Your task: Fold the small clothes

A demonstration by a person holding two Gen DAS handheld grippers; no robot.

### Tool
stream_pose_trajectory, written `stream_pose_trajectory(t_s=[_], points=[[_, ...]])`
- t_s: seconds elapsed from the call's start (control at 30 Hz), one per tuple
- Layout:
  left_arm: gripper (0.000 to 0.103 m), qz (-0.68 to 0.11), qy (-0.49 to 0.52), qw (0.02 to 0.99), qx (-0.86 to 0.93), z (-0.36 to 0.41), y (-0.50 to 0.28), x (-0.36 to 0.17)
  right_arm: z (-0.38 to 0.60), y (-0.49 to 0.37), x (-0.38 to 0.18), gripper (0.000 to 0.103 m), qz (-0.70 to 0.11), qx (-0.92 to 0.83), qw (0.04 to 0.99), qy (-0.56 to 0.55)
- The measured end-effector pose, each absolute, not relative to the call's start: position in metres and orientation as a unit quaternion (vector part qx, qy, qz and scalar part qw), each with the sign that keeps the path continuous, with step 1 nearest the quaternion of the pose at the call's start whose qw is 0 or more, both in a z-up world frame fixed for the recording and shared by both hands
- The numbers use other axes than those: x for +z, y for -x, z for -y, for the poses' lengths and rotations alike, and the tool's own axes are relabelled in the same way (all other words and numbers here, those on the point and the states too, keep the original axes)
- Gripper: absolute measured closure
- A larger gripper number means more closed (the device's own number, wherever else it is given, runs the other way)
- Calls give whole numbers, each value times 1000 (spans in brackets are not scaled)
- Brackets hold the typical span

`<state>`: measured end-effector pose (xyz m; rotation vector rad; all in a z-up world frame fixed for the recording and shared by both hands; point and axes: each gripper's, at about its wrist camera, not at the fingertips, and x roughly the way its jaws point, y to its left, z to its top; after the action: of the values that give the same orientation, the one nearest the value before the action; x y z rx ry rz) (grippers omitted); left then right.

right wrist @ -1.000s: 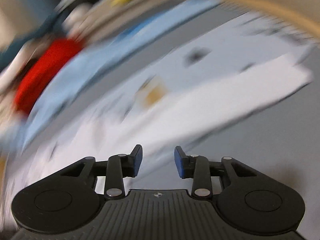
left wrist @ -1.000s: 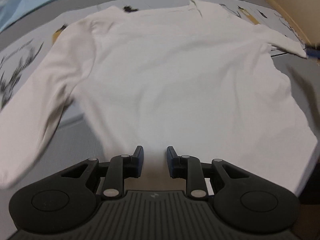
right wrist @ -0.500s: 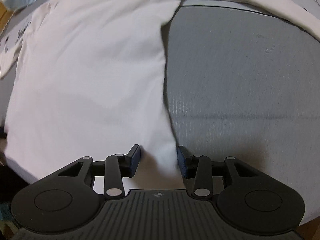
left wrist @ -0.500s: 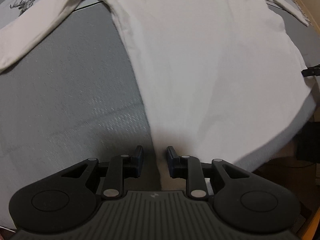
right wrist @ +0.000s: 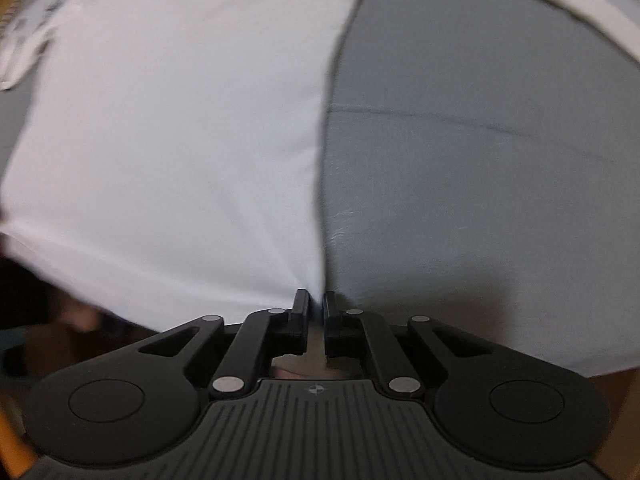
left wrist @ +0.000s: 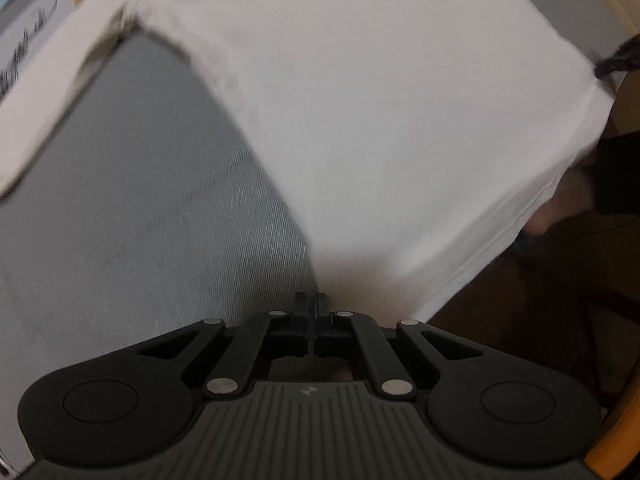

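The left gripper [left wrist: 311, 302] and right gripper [right wrist: 316, 300] each clamp a hem corner of the white long-sleeved shirt [left wrist: 380, 120], sleeves spread on grey fabric [right wrist: 460, 160], apparently for folding.

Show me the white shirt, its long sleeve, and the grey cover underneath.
white shirt [left wrist: 380, 120], left wrist view, middle of the body
long sleeve [left wrist: 44, 112], left wrist view, mid-sleeve
grey cover [right wrist: 480, 180], right wrist view, bare patch

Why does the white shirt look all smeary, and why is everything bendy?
Left wrist view: the white shirt blurs along its sleeve and hem from motion. Right wrist view: its edges smear too, and the fisheye lens bulges the grey cloth; both views are dim.
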<state>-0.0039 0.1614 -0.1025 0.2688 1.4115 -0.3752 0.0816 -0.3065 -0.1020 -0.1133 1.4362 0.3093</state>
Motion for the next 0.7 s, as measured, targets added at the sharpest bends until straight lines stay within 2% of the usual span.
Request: stream_pose_trajectory(t_s=[0.07, 0.17, 0.2, 0.23, 0.27, 0.3, 0.33, 0.4, 0.5, 0.57, 0.7], points=[[96, -614, -91, 760, -190, -159, 2, -86, 305, -86, -85, 92, -612, 129, 778, 57], [96, -607, -77, 764, -208, -142, -3, -84, 299, -89, -61, 88, -556, 164, 815, 16], [96, -615, -83, 755, -214, -135, -6, -89, 294, -89, -60, 86, -551, 184, 814, 4], [96, -629, -99, 739, -218, -128, -4, -99, 287, -91, -63, 80, -558, 209, 803, 1], [96, -643, -123, 723, -220, -122, -2, -109, 278, -86, -71, 73, -570, 227, 790, 11], [96, -651, -152, 710, -223, -117, 0, -117, 267, -83, -81, 71, -588, 240, 771, 39], [96, -643, -168, 709, -236, -114, 1, -116, 259, -78, -94, 70, -612, 244, 747, 90], [94, -632, -134, 728, -231, -123, -7, -102, 243, -73, -112, 70, -630, 240, 720, 163], [93, -582, -67, 794, -164, -161, -31, -72, 239, -92, -87, 69, -590, 228, 766, 115], [88, -551, -40, 828, -99, -189, -45, -58, 240, -104, -69, 68, -560, 210, 798, 80], [87, -505, 10, 862, 38, -246, -75, -38, 236, -137, -47, 66, -513, 161, 843, 22]])
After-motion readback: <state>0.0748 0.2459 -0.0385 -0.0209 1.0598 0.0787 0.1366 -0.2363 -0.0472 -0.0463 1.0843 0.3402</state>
